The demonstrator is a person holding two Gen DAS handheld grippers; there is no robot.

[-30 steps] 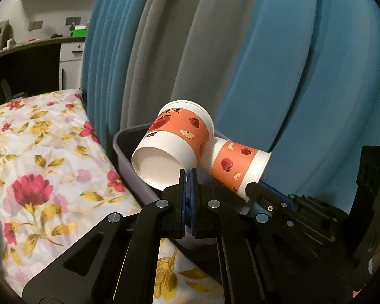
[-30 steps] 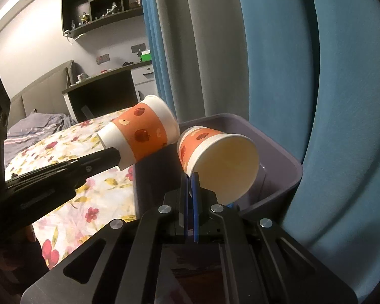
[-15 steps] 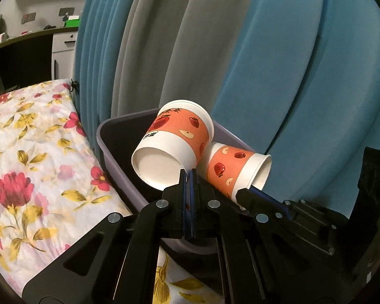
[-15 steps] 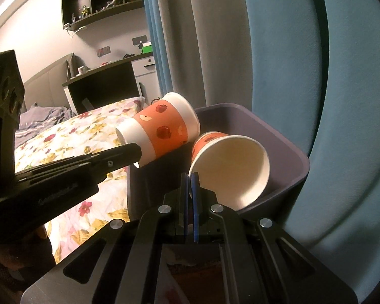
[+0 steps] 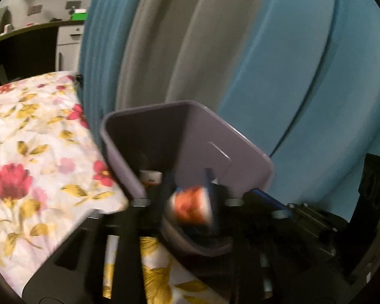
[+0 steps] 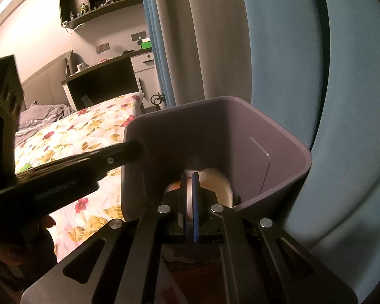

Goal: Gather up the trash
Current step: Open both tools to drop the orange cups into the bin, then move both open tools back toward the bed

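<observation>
A purple bin (image 5: 202,139) stands between the bed and the curtains. My left gripper (image 5: 187,190) hangs over the bin's near rim, jaws opening. A blurred orange paper cup (image 5: 190,207) lies loose between its fingers, gripped by neither pad. My right gripper (image 6: 189,197) is over the same bin (image 6: 215,131); its jaws are just starting to open. A pale strip of the second orange paper cup (image 6: 215,185) still sits between the pads, and that cup hangs inside the bin. In the right wrist view, one finger (image 6: 109,159) of the left gripper reaches over the bin's left rim.
The bed's floral cover (image 5: 38,152) (image 6: 76,136) borders the bin on the left. Blue and grey curtains (image 5: 266,63) hang close behind and to the right of the bin. Something white (image 5: 150,176) lies inside the bin. A dark desk (image 6: 101,83) stands far back.
The left jaws have opened and their cup has dropped from above the fingertips to between the fingers. The right cup has sunk lower into the bin. More of the bin's inside shows.
</observation>
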